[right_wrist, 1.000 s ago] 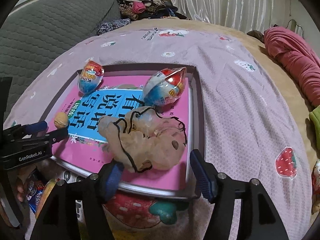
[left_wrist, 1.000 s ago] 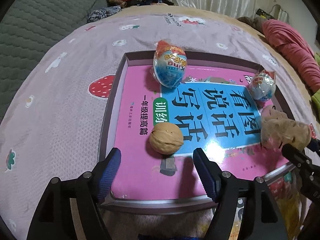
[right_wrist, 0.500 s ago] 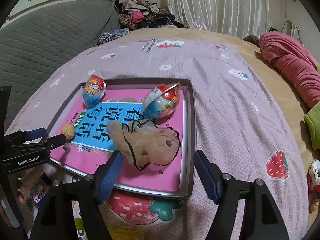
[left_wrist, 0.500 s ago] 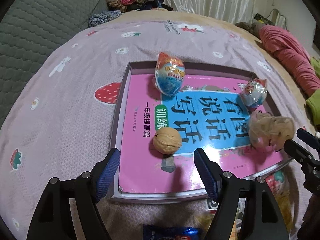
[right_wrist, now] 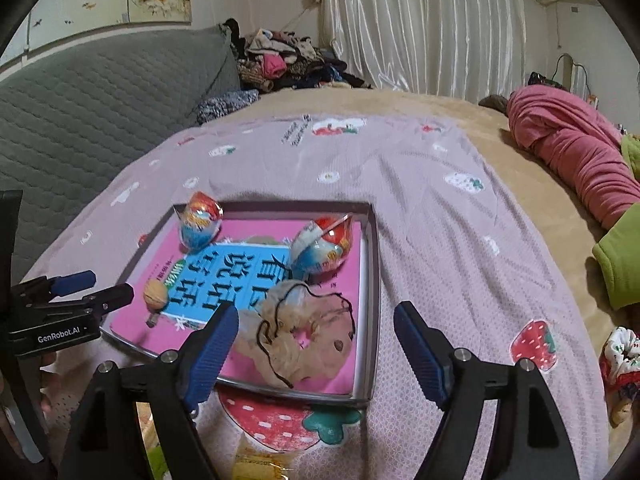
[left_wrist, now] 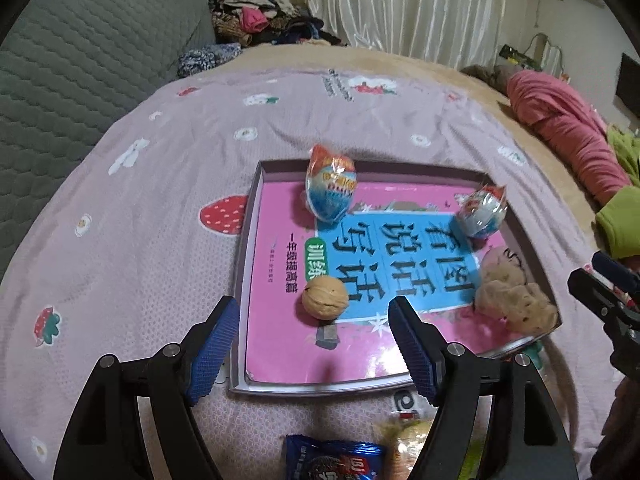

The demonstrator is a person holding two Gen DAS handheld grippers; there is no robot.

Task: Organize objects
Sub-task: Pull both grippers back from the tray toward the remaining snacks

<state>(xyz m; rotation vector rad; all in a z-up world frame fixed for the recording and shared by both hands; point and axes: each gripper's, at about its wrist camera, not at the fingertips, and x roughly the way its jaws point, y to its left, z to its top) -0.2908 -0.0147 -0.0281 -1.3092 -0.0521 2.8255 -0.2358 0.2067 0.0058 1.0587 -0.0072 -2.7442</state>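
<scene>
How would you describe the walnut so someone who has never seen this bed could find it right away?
On the pink bedspread lies a shallow tray holding a pink and blue workbook. The walnut sits on the book near the left claw. It is the only plain brown, hard round thing; its neighbours are two shiny wrapped eggs and a fuzzy beige scrunchie.

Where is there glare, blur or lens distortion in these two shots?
Left wrist view: glossy pink book cover slightly motion-blurred, bed edges bowed by fisheye, black vignette corners. Right wrist view: sharper, curtain sheen bright, same barrel curvature.
</scene>
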